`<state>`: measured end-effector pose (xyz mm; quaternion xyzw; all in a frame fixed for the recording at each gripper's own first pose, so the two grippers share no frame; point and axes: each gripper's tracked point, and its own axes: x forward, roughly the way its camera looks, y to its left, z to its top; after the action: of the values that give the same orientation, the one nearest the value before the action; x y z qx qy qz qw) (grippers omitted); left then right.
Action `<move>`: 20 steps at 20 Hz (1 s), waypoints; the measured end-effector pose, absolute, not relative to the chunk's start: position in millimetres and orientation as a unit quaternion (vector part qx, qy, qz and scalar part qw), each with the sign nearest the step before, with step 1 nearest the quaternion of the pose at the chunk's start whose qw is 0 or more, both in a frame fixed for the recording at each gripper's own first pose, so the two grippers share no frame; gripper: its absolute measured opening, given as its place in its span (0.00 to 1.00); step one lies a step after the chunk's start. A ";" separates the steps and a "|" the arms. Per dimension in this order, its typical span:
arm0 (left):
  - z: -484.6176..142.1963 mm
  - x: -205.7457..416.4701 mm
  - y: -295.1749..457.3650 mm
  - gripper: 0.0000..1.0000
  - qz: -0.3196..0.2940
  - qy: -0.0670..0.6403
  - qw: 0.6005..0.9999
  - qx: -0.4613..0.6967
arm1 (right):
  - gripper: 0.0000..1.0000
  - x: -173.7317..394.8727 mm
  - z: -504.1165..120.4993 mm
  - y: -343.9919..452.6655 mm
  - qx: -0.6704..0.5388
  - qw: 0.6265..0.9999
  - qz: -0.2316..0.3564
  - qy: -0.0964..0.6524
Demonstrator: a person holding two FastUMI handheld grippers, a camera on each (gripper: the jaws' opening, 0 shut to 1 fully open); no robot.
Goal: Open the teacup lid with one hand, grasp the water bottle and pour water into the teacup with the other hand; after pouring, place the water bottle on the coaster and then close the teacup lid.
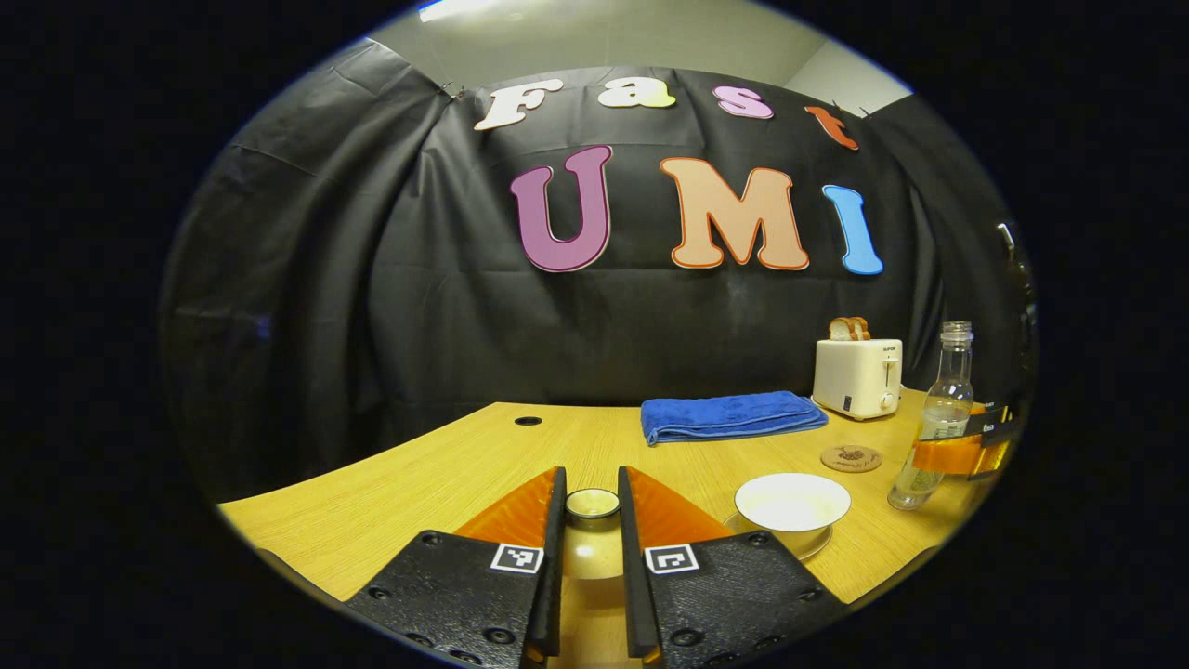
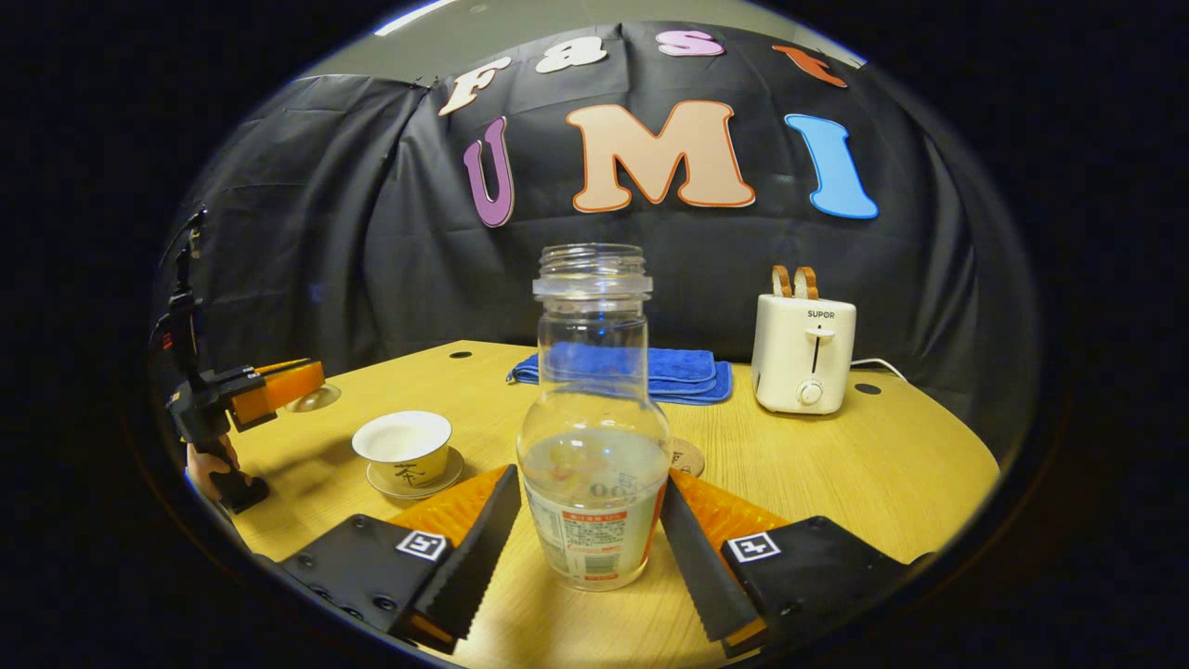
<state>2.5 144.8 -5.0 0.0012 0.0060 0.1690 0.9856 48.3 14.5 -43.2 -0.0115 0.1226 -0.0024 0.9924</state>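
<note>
Left gripper view: left gripper (image 1: 591, 520) is pinched on the lid (image 1: 592, 504), held off the cup (image 1: 791, 503), which sits open at about 3 o'clock from it. Coaster (image 1: 851, 458) is just beyond the cup, next to the bottle (image 1: 934, 418). Right gripper view: right gripper (image 2: 587, 520) has its fingers round the bottle, which stands on the table (image 2: 882, 465); can't tell if they're actually squeezing. Towel (image 2: 687, 372) and toaster (image 2: 803, 353) sit at the back.

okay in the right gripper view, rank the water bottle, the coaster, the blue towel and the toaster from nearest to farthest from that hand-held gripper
1. Water bottle: between the right hand-held gripper fingers.
2. Coaster: just behind the bottle, slightly right.
3. Blue towel and toaster: both at the table's back, towel centre, toaster right; too close to call.
</note>
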 end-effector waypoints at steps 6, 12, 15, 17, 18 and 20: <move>-5.1 1.5 145.6 0.25 0.164 0.006 0.986 0.001 | 0.80 54.5 -43.3 14.5 -0.032 0.991 -0.030 0.124; -4.5 -0.9 148.9 0.25 0.165 0.006 0.986 0.001 | 0.80 64.1 -39.7 25.9 -0.123 0.983 -0.024 0.136; -4.1 -0.8 148.7 0.25 0.165 0.006 0.986 0.000 | 0.79 67.8 -25.7 21.9 -0.191 0.971 -0.026 0.143; -4.3 -0.4 149.0 0.24 0.165 0.006 0.986 0.000 | 0.79 71.7 -20.0 19.9 -0.248 0.957 -0.030 0.145; -4.4 -0.7 148.9 0.25 0.165 0.006 0.986 0.001 | 0.79 72.5 -20.1 20.2 -0.274 0.950 -0.028 0.148; -4.8 -1.5 149.0 0.25 0.164 0.006 0.986 0.001 | 0.80 74.8 -21.1 23.9 -0.331 0.931 -0.021 0.155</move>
<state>-1.5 149.0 -4.8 0.0005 0.0063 0.1645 0.9864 74.8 23.9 -21.1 -0.3305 0.1546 -0.0214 0.9308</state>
